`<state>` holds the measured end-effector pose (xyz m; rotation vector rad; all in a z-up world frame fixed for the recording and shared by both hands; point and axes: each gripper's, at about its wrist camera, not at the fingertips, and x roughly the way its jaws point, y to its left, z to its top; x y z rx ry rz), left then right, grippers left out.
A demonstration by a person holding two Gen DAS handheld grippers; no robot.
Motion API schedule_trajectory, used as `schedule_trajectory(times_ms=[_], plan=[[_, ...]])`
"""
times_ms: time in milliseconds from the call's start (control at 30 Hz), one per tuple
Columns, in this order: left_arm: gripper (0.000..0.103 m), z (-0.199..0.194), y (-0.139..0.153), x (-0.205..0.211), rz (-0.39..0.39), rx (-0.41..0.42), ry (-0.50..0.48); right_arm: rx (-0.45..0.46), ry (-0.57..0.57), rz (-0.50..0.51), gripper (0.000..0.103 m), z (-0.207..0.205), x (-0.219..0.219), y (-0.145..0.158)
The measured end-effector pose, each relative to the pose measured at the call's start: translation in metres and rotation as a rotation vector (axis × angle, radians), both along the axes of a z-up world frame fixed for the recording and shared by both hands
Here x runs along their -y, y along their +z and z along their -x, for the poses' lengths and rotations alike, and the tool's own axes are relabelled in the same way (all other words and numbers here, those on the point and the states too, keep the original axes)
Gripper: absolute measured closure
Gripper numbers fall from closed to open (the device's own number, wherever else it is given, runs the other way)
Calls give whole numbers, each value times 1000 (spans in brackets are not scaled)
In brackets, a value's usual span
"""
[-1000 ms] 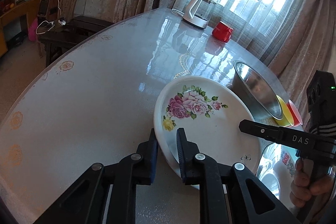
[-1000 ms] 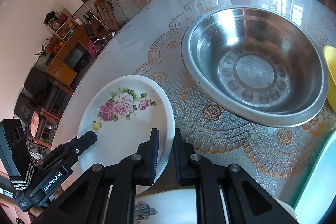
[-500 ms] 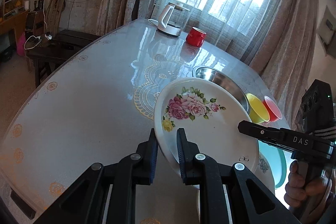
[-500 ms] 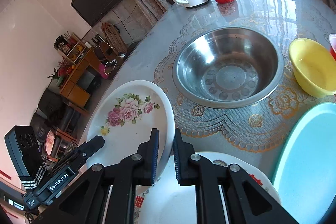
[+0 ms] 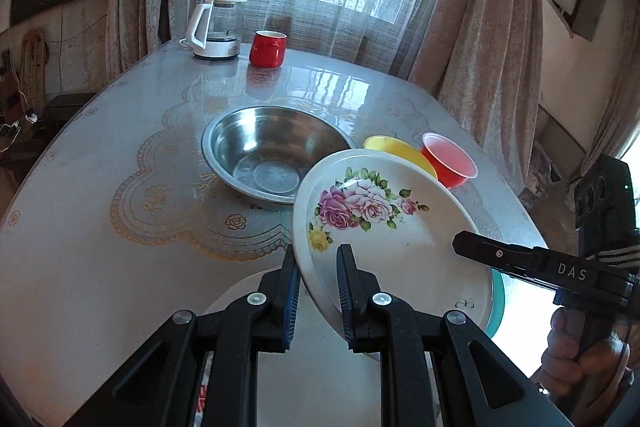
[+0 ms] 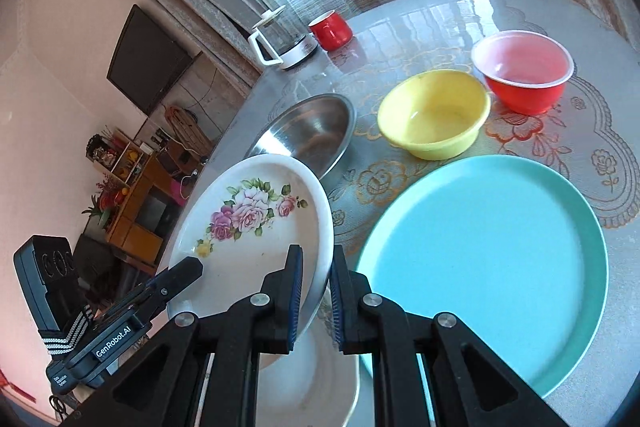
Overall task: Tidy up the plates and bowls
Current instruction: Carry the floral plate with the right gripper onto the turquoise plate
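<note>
The left gripper [image 5: 318, 291] and right gripper [image 6: 316, 293] both pinch the flower plate [image 5: 384, 227], tilted above the table [image 5: 100, 187].

a white kettle [image 5: 214, 27] and a red mug [image 5: 267, 48] stand side by side at the table's [image 5: 80, 219] far edge, upper left; curtains [image 5: 472, 7] hang behind; a dark television [image 6: 146, 61] hangs at left.

three plates [image 6: 256, 227], three bowls [image 6: 436, 115], one mug [image 6: 332, 27]

Steel bowl [image 5: 272, 159] left of two bowls [image 6: 434, 113], kettle [image 5: 214, 29] behind
</note>
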<state>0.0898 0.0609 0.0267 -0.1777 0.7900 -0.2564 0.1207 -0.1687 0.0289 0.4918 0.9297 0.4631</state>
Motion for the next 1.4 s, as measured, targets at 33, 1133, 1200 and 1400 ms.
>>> schedule_trajectory(times_ms=[33,1133,1200,1400], plan=[[85,-3,0,10,-8,-3,-18,-2,-22,-4,90,2,10,-2],[83,-41,-54,139,-291,-170,-210,-105,-242,136,88,22,107,-57],[83,-41,-54,139,-296,-169,-203,-98,-243,145,88,23,106,-58],[83,-39,-55,140,-323,-153,-180,-92,-240,176,90,22,98,-59]])
